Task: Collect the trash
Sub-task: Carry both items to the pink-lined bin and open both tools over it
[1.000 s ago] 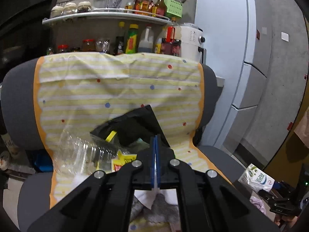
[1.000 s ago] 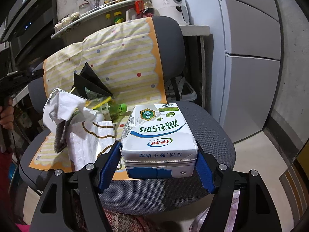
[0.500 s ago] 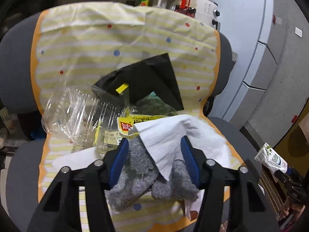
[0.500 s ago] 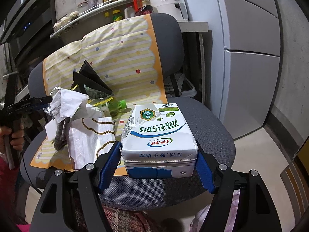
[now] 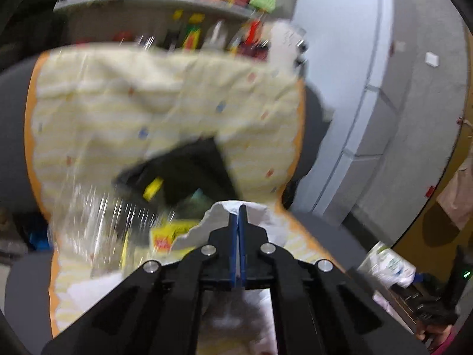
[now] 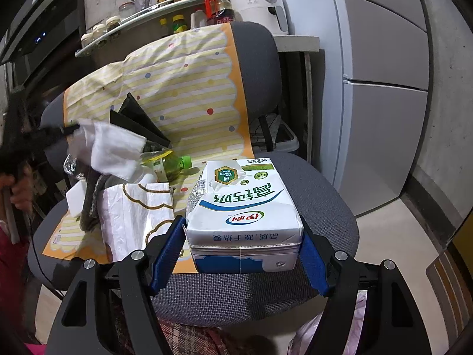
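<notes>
Trash lies on a yellow striped cloth (image 6: 189, 88) spread over a grey office chair (image 6: 325, 207). My left gripper (image 5: 239, 207) has its jaws closing tight on a white tissue (image 5: 215, 219). In the right wrist view the left gripper (image 6: 74, 128) holds that tissue (image 6: 115, 151) up over the pile. My right gripper (image 6: 242, 227) is shut on a white and blue milk carton (image 6: 245, 204) above the seat's front edge. The left wrist view is blurred by motion.
On the cloth lie a black bag (image 6: 136, 121), a green bottle (image 6: 168, 167), a clear plastic container (image 5: 97, 213), a yellow wrapper (image 5: 165, 236), a grey rag (image 6: 91, 195) and a white gold-printed bag (image 6: 133, 216). Shelves of bottles (image 6: 177, 3) stand behind; grey cabinets (image 6: 384, 88) stand right.
The left gripper opened over the white tissue and grey rag, then shut on the tissue and raised it. The right gripper and the milk carton have not moved.
</notes>
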`<state>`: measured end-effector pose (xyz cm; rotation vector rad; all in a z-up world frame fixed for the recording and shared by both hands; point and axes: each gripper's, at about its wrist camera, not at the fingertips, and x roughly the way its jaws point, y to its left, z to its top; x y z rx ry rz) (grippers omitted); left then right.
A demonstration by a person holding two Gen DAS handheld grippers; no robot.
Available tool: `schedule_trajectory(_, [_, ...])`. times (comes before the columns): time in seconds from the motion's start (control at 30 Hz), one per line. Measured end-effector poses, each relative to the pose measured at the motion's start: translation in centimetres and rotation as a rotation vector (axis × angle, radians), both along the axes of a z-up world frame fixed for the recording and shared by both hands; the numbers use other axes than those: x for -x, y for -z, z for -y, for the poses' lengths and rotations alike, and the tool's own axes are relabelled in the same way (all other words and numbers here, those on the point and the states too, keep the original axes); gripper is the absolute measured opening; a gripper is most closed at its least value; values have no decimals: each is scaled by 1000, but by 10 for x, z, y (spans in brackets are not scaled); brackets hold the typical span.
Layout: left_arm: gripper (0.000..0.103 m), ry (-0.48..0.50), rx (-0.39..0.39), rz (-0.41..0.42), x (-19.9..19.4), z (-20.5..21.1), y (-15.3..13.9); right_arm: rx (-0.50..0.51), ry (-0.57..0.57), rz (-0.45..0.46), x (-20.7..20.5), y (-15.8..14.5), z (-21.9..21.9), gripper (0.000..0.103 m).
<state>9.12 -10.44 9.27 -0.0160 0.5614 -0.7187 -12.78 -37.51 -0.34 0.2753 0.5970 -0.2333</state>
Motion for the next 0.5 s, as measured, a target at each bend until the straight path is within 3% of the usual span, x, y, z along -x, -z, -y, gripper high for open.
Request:
schedule_trajectory(0.13, [0, 60, 28, 94, 30, 22, -39, 7, 29, 29, 14, -6, 8, 73])
schedule_trajectory(0.23, [0, 129, 20, 144, 58, 49, -48, 16, 67, 48, 31, -11, 17, 73])
schedule_trajectory(0.33, [0, 220, 6, 180, 92, 82, -42, 33, 119, 54, 54, -16, 30, 73])
schedule_trajectory(0.5, [0, 410, -21, 219, 148, 138, -4, 71, 222, 38, 104, -16, 48, 73])
